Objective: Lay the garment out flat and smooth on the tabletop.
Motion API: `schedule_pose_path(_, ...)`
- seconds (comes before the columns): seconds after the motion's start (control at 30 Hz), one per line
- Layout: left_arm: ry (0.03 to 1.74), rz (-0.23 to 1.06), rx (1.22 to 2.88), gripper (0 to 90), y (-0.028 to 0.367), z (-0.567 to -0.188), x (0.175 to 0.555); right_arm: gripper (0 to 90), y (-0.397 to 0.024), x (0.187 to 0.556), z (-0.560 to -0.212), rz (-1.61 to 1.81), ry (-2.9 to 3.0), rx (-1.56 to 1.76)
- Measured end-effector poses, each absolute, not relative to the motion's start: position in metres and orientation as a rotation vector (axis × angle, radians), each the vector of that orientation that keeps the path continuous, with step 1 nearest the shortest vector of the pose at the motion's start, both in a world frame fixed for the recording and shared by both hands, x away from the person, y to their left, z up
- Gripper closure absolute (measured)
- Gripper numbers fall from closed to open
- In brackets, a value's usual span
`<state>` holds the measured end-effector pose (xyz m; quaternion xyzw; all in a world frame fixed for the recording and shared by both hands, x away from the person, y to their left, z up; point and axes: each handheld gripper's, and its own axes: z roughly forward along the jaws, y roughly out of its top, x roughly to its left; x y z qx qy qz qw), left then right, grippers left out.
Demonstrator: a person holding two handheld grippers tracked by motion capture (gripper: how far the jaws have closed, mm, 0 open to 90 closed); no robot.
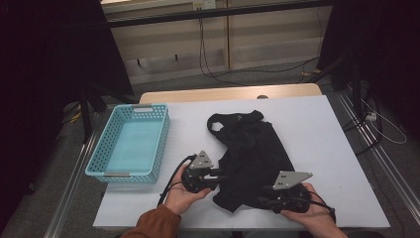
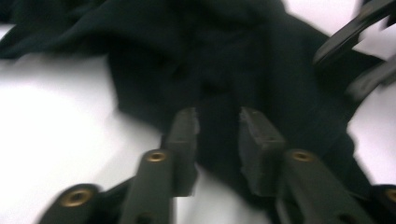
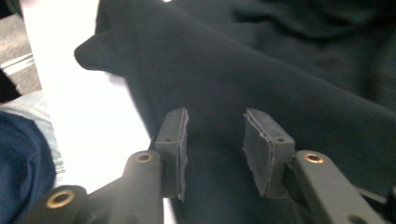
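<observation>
Both sets of jaws apart, nothing clamped: left gripper (image 1: 218,174) and right gripper (image 1: 261,199) poised over the crumpled black cotton garment (image 1: 252,158), cloth just ahead of the pads. Probably lining up for a hem pinch. Off beyond the left gripper, light-blue perforated plastic basket (image 1: 101,148), likely the destination.

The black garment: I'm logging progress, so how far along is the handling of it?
Done: little; the black garment lies crumpled on the white table, and the blue basket holds nothing. In hand: the left gripper and right gripper are at its near edge, jaws apart over the cloth, not pinching. Left: probably gripping it, tidying it, perhaps putting it in the basket.
</observation>
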<state>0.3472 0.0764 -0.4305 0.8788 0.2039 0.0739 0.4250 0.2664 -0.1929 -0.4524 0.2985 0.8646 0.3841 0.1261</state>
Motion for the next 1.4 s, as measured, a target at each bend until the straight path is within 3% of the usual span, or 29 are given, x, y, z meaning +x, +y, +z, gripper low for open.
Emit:
schedule_pose_path(0.1,0.5,0.201,2.238,68.6,0.063,-0.439,0.351,49.7,-0.18,0.267,-0.457,1.094,2.569,0.835)
schedule_pose_path(0.27,0.496,0.25,2.289,57.7,0.054,-0.454,0.355,50.2,-0.173,0.264,-0.461,1.052,2.592,0.774)
schedule_pose_path(0.37,0.494,0.254,2.308,54.8,0.055,-0.455,0.354,62.1,-0.176,0.264,-0.461,1.053,2.588,0.788)
schedule_pose_path(0.43,0.491,0.254,2.31,55.0,0.055,-0.456,0.355,75.7,-0.18,0.266,-0.46,1.053,2.584,0.804)
schedule_pose_path(0.5,0.512,0.239,2.291,56.5,0.057,-0.456,0.355,83.9,-0.186,0.267,-0.459,1.045,2.584,0.817)
schedule_pose_path(0.7,0.549,0.208,2.305,76.3,0.068,-0.454,0.361,86.8,-0.198,0.261,-0.457,1.031,2.588,0.833)
schedule_pose_path(0.83,0.576,0.181,2.283,87.6,0.077,-0.449,0.361,86.9,-0.208,0.253,-0.455,0.99,2.58,0.841)
schedule_pose_path(1.1,0.617,0.182,2.272,88.0,0.11,-0.443,0.357,86.3,-0.216,0.239,-0.454,0.975,2.598,0.829)
schedule_pose_path(1.2,0.619,0.183,2.253,84.8,0.116,-0.441,0.354,79.4,-0.214,0.24,-0.454,0.994,2.598,0.821)
schedule_pose_path(1.4,0.589,0.182,2.173,67.9,0.101,-0.428,0.356,61.8,-0.217,0.245,-0.447,1.098,2.528,0.858)
